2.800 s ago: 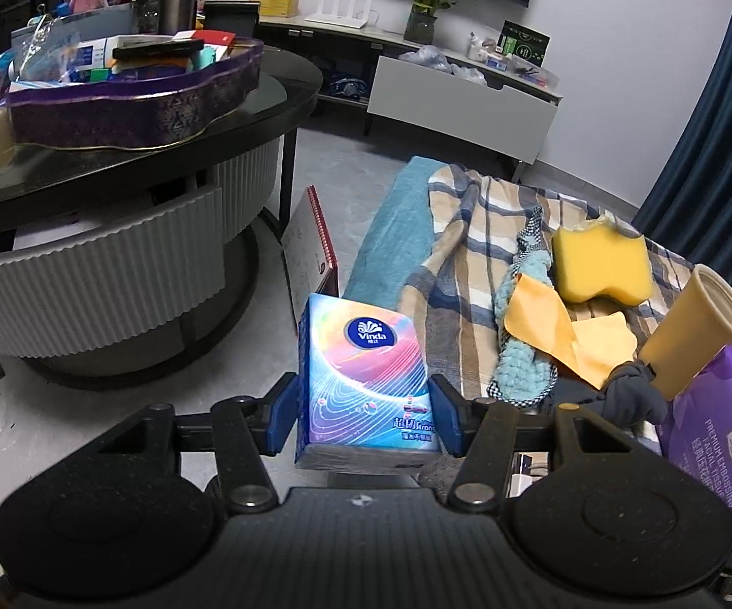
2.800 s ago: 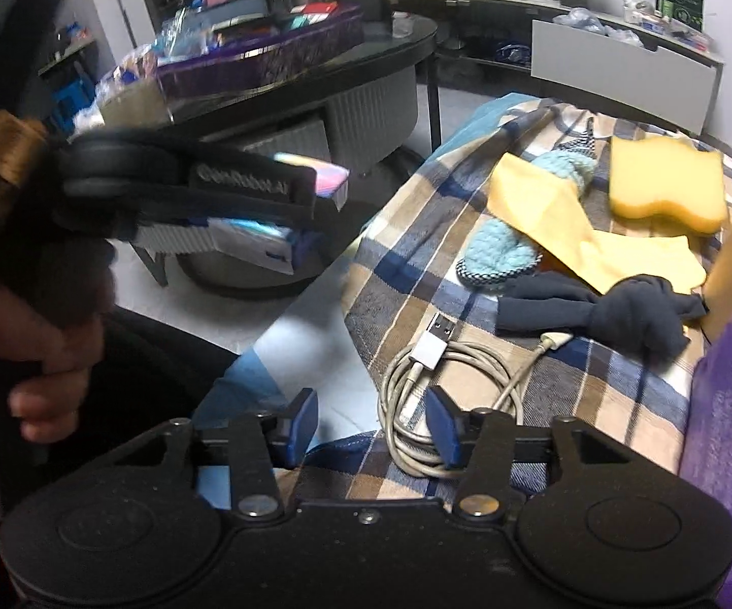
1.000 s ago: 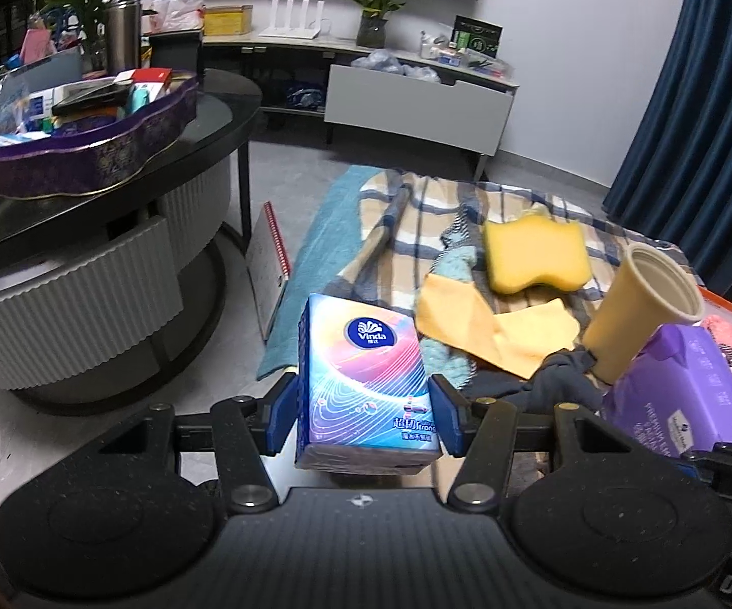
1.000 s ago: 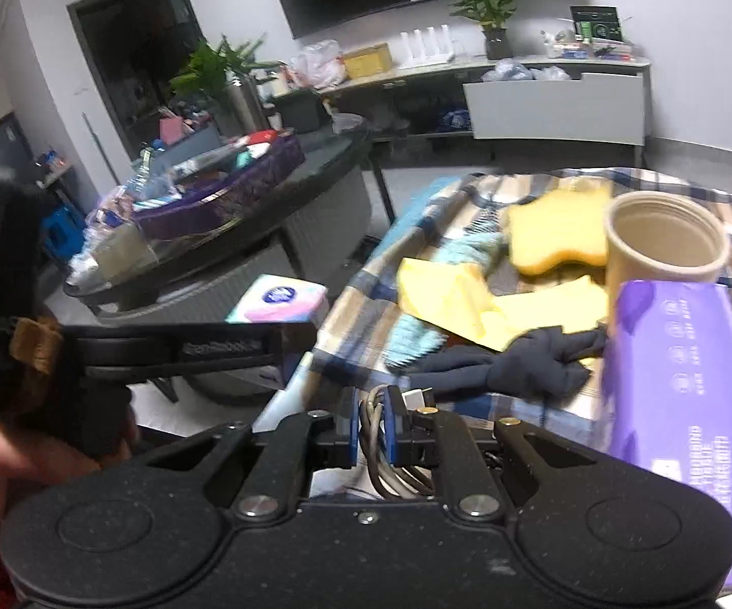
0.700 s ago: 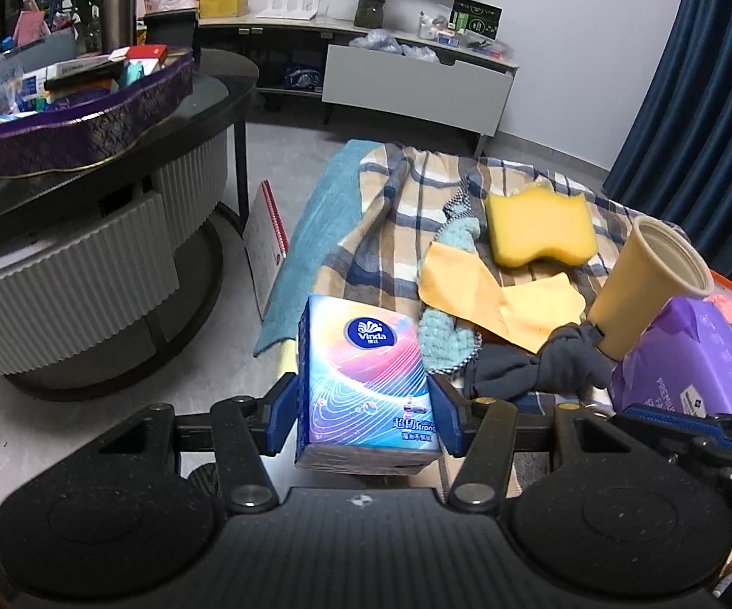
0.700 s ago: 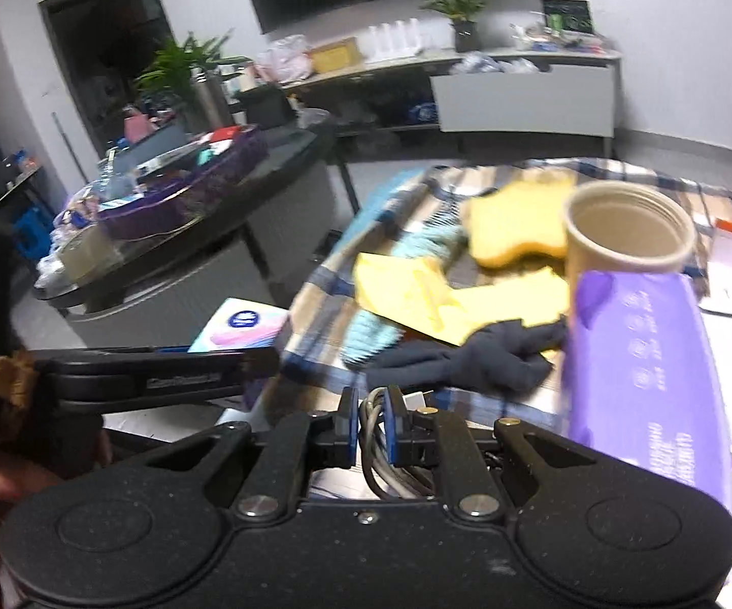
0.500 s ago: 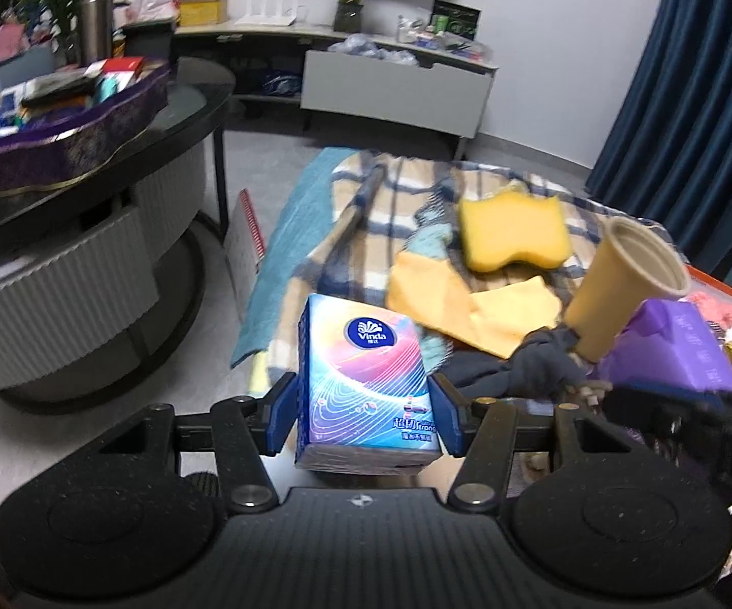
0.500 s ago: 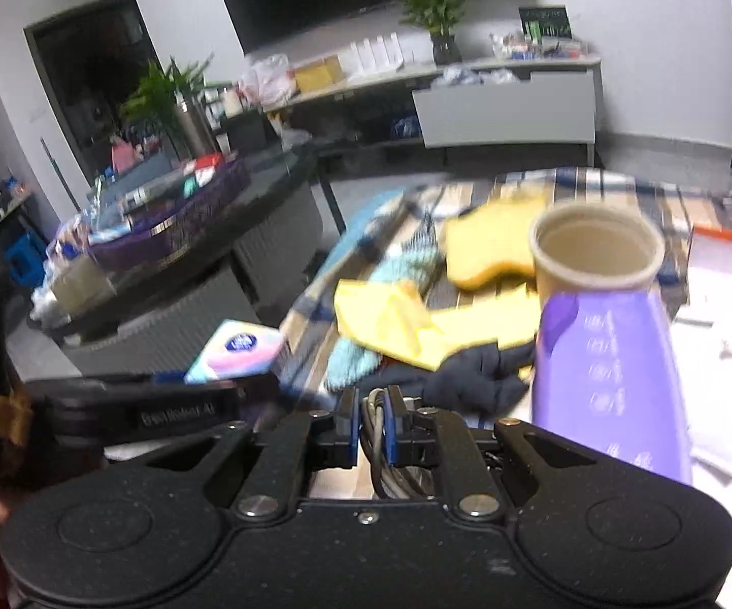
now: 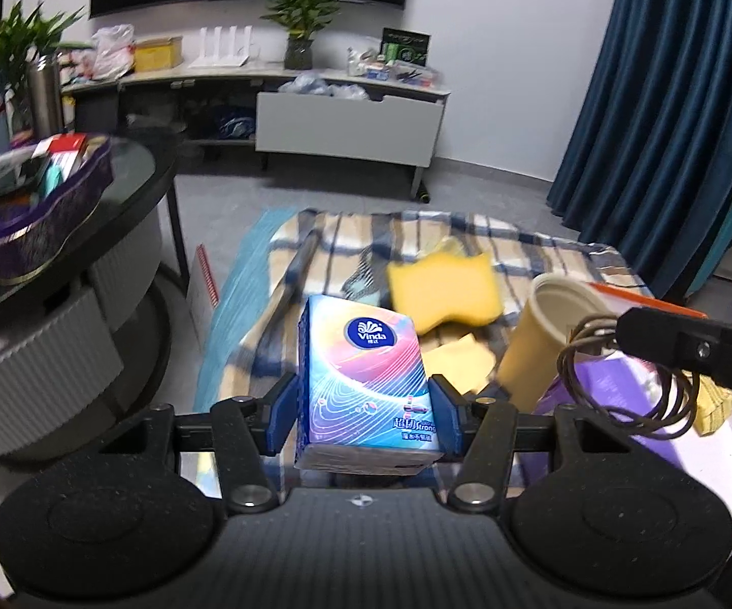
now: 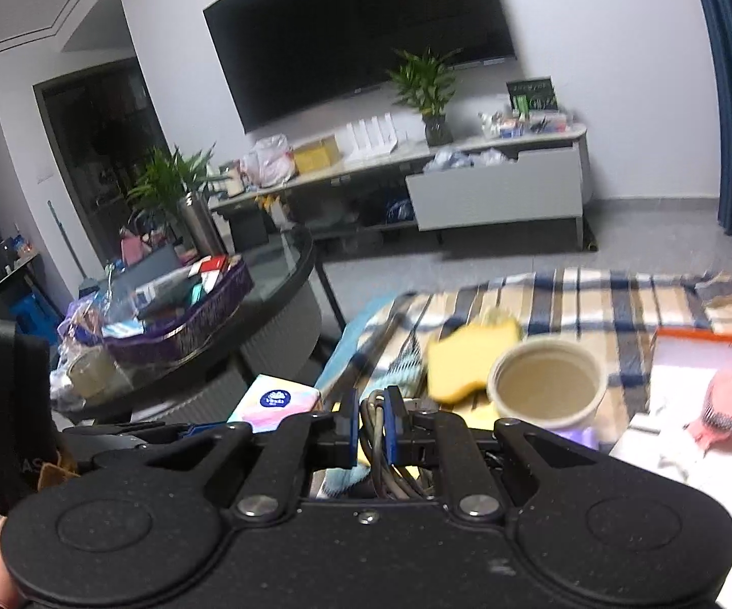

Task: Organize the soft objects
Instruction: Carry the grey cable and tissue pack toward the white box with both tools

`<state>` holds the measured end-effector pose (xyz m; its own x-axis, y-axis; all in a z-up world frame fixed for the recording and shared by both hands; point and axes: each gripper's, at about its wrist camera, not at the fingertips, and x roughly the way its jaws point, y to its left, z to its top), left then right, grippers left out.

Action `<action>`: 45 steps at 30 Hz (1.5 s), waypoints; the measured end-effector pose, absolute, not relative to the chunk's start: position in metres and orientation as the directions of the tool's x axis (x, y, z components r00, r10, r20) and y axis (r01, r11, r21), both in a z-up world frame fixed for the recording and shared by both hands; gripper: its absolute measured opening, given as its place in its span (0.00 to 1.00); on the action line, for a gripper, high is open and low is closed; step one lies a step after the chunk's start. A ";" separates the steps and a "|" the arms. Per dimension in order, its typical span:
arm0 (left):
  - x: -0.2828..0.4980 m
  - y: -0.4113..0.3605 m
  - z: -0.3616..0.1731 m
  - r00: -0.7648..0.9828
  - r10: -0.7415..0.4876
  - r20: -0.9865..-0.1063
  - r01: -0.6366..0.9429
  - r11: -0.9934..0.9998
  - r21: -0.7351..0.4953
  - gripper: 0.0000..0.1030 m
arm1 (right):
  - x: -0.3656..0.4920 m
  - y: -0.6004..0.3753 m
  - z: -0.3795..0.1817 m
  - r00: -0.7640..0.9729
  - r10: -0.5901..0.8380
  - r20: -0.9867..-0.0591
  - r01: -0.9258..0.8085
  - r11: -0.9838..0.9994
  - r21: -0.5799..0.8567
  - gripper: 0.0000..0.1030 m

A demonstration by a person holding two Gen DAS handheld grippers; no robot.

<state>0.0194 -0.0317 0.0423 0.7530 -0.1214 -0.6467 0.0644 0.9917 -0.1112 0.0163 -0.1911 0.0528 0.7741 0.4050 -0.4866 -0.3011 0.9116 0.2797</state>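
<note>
Left gripper [image 9: 361, 418] fingers hugging the rainbow tissue pack [image 9: 366, 385]; right gripper [image 10: 370, 431] fingers pinching the grey coiled cable [image 10: 377, 449]. Best carried slowly, both squeezed firmly, coil not swinging.

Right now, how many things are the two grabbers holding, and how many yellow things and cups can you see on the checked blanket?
Things held: 2, a tissue pack in the left gripper and a coiled cable in the right gripper
Yellow things on the blanket: 2, a sponge and a cloth
Cups: 1, a tan cup
Total: 5
</note>
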 end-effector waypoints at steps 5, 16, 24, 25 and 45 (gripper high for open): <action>0.022 -0.047 0.053 0.766 -0.141 -0.627 0.108 0.990 -0.091 0.54 | 0.016 -0.201 0.069 0.806 0.376 -0.457 -0.287 0.923 0.255 0.12; 0.030 -0.072 0.060 0.760 -0.202 -0.618 0.171 0.979 -0.109 0.54 | 0.012 -0.230 0.084 0.851 0.325 -0.414 -0.235 0.938 0.253 0.12; 0.032 -0.090 0.059 0.749 -0.232 -0.621 0.212 0.971 -0.108 0.54 | 0.007 -0.254 0.087 0.875 0.274 -0.399 -0.182 0.950 0.253 0.12; 0.032 -0.092 0.059 0.747 -0.236 -0.621 0.218 0.970 -0.107 0.54 | 0.007 -0.256 0.087 0.877 0.269 -0.399 -0.176 0.951 0.254 0.12; 0.037 -0.125 0.057 0.725 -0.276 -0.631 0.293 0.953 -0.080 0.54 | 0.003 -0.297 0.080 0.896 0.202 -0.396 -0.091 0.955 0.281 0.12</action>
